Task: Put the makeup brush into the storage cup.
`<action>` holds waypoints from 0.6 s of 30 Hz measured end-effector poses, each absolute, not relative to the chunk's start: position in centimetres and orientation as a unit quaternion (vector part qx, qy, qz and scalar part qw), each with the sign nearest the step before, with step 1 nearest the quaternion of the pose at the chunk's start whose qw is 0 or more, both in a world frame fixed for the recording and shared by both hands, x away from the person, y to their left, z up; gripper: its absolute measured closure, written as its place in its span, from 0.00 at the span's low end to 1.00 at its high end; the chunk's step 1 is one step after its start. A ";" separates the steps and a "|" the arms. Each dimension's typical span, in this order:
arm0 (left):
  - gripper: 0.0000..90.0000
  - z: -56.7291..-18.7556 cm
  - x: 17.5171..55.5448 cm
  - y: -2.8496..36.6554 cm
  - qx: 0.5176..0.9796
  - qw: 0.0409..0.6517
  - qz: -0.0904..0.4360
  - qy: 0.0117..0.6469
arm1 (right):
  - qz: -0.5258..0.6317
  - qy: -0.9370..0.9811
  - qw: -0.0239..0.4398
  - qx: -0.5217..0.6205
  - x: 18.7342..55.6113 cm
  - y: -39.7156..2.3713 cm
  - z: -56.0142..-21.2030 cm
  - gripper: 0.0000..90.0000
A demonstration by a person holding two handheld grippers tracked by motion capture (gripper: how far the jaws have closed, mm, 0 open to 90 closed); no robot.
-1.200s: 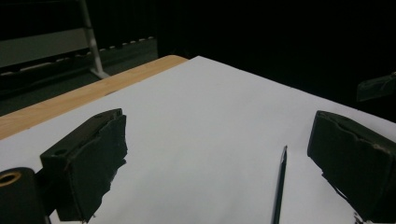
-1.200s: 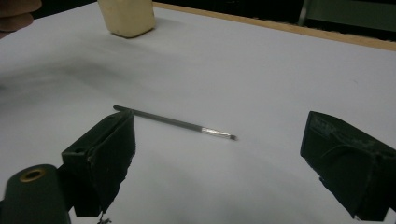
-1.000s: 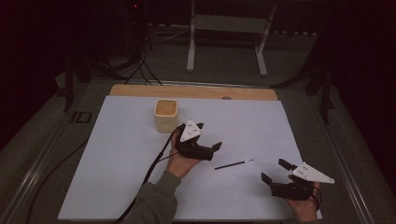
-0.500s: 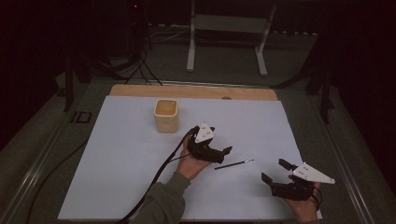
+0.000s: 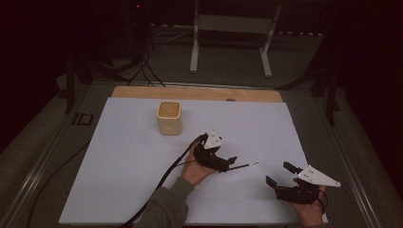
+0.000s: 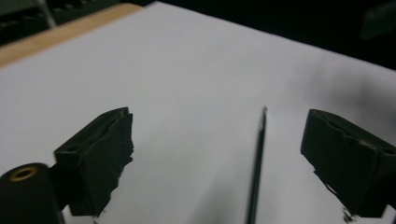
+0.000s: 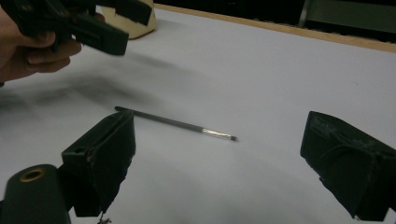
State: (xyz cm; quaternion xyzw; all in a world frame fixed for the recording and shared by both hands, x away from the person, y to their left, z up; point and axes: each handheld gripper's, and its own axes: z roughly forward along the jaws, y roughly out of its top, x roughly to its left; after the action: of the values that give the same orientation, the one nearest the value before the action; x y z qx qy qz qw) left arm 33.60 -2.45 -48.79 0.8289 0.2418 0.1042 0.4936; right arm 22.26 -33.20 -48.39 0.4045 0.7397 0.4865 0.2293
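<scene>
left gripper (image 5: 227,164) jaws spread, straddling thin brush (image 5: 244,166) lying mid-surface toward near edge | right gripper (image 5: 281,175) agape, idle near right corner | advice: lower flat, centre handle, close gently

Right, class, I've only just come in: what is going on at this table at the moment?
A person holds a two-jaw tool in each hand over a white sheet. The left tool hovers with open jaws right over the handle end of a thin paintbrush lying flat on the sheet, not yet gripping it. The right tool waits nearby, also open and empty, near the sheet's front edge. A cream cup stands upright farther back, untouched.
</scene>
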 end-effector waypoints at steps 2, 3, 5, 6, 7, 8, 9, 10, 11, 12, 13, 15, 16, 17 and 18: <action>0.13 -49.2 33.5 -2.6 0.837 0.483 0.102 0.235 | 0.487 0.740 0.229 0.405 22.3 -33.2 -48.4 0.11; 0.14 -49.4 33.4 -2.7 0.839 0.481 0.101 0.234 | 0.486 0.740 0.229 0.405 22.3 -33.2 -48.4 0.11; 0.15 -49.8 33.4 -2.7 0.844 0.475 0.093 0.233 | 0.486 0.740 0.229 0.405 22.3 -33.2 -48.4 0.11; 0.15 -50.0 33.5 -2.8 0.848 0.468 0.091 0.231 | 0.486 0.740 0.229 0.405 22.3 -33.2 -48.4 0.11; 0.16 -50.2 33.5 -2.8 0.852 0.463 0.088 0.229 | 0.486 0.740 0.229 0.405 22.3 -33.2 -48.4 0.11; 0.17 -50.4 33.5 -2.8 0.854 0.459 0.086 0.229 | 0.486 0.740 0.229 0.405 22.3 -33.2 -48.4 0.11; 0.17 -50.6 33.5 -2.8 0.859 0.451 0.085 0.227 | 0.486 0.740 0.229 0.405 22.3 -33.2 -48.4 0.11; 0.18 -50.9 33.5 -2.9 0.862 0.445 0.081 0.227 | 0.486 0.740 0.229 0.405 22.3 -33.2 -48.4 0.11; 0.18 -51.0 33.5 -2.9 0.865 0.441 0.079 0.226 | 0.485 0.740 0.229 0.405 22.3 -33.2 -48.4 0.11; 0.19 -51.1 33.5 -2.9 0.866 0.439 0.078 0.225 | 0.484 0.741 0.229 0.405 22.3 -33.2 -48.4 0.12; 0.20 -51.1 33.5 -2.9 0.866 0.439 0.078 0.225 | 0.484 0.741 0.229 0.405 22.3 -33.2 -48.4 0.12; 0.22 -51.5 33.4 -3.0 0.870 0.433 0.074 0.224 | 0.484 0.741 0.229 0.406 22.3 -33.2 -48.4 0.11; 0.23 -51.7 33.3 -3.0 0.871 0.430 0.075 0.225 | 0.484 0.740 0.229 0.406 22.3 -33.2 -48.4 0.11; 0.25 -51.8 33.3 -3.1 0.872 0.429 0.075 0.225 | 0.484 0.740 0.229 0.407 22.3 -33.2 -48.4 0.11; 0.28 -51.8 33.3 -3.1 0.873 0.428 0.074 0.223 | 0.484 0.740 0.229 0.407 22.3 -33.2 -48.4 0.11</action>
State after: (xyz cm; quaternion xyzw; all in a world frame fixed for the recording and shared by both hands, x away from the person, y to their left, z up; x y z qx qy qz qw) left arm 33.27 -3.07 -51.84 0.8728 0.2232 0.0740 0.4276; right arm 22.25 -33.21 -48.40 0.4066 0.7399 0.4844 0.2292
